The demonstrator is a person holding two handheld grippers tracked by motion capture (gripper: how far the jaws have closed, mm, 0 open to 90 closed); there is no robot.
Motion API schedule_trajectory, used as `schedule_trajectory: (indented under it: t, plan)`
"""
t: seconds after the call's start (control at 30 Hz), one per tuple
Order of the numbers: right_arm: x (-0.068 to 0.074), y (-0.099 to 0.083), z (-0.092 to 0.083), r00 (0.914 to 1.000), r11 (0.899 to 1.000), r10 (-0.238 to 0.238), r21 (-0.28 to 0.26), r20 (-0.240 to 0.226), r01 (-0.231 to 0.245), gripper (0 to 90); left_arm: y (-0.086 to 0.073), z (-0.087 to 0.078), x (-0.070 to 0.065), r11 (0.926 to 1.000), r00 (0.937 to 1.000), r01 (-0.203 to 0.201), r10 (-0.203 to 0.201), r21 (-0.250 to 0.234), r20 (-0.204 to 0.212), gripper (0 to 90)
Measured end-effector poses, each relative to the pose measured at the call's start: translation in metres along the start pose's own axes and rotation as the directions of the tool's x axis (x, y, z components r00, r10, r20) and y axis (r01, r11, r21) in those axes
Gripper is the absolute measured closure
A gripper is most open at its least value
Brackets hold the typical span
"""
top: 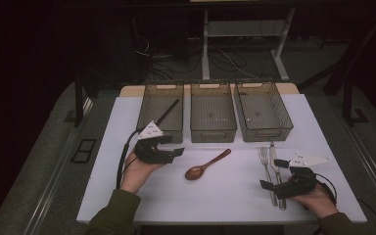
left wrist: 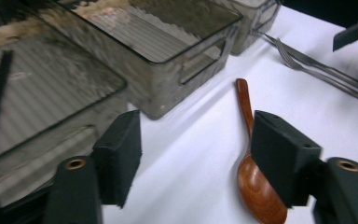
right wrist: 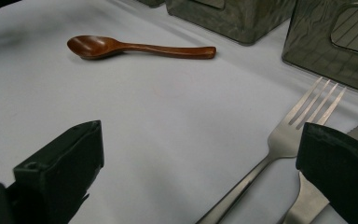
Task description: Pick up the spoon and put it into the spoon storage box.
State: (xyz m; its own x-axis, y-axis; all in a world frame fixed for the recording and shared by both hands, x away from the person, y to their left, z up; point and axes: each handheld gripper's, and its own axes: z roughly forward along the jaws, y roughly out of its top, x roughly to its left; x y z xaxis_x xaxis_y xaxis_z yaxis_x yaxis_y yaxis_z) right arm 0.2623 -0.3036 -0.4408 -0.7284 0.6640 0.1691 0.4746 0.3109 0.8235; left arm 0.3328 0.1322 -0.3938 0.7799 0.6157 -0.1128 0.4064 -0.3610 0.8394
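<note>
A brown wooden spoon [top: 208, 164] lies on the white table top [top: 225, 200], bowl toward me. My left gripper [top: 175, 146] hovers to its left, in front of the left bin [top: 146, 105], jaws open and empty. In the left gripper view the gripper [left wrist: 196, 154] points past the spoon [left wrist: 244, 105], whose bowl sits partly behind one jaw. A steel fork [top: 265, 164] and knife [top: 276, 169] lie side by side at the right. My right gripper [top: 272, 174] rests open over their handles. The right gripper view has the fork [right wrist: 298, 126] beside one jaw of the gripper [right wrist: 200, 168], not gripped.
Three smoky clear bins stand in a row at the table's back: the left bin holds a black stick [top: 169, 111], beside it the middle bin [top: 213, 132] and right bin [top: 285, 117]. Beyond the table are a dark floor, cables and desk legs.
</note>
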Motion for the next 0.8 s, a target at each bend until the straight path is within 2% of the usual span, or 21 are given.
schedule_trajectory:
  t: [0.1,0.2,0.43,0.6,0.8]
  plan:
    - [0.001,0.000,-0.001,1.0000,1.000,0.003,-0.003,0.001,-0.003,0.2,-0.001,0.010,-0.006,0.9999,0.9998,-0.015,0.015,0.002,0.017,43.0]
    - [0.001,0.000,-0.001,1.0000,1.000,0.001,-0.003,0.003,-0.001,0.2,-0.001,0.022,-0.010,1.0000,0.9997,-0.004,0.004,0.003,0.026,50.5]
    - [0.002,0.000,0.001,1.0000,1.000,-0.003,0.002,-0.001,0.003,0.2,0.000,0.047,-0.019,0.9985,0.9991,-0.008,0.006,0.054,0.041,71.0]
    - [0.001,0.000,0.001,1.0000,1.000,-0.004,0.002,0.000,0.004,0.2,0.002,0.063,-0.025,0.9950,0.9971,-0.023,0.015,0.097,0.074,86.3]
    - [0.001,0.000,0.002,1.0000,1.000,-0.006,0.002,0.000,0.006,0.2,0.006,0.088,-0.034,0.9850,0.9929,-0.067,0.050,0.159,0.108,88.5]
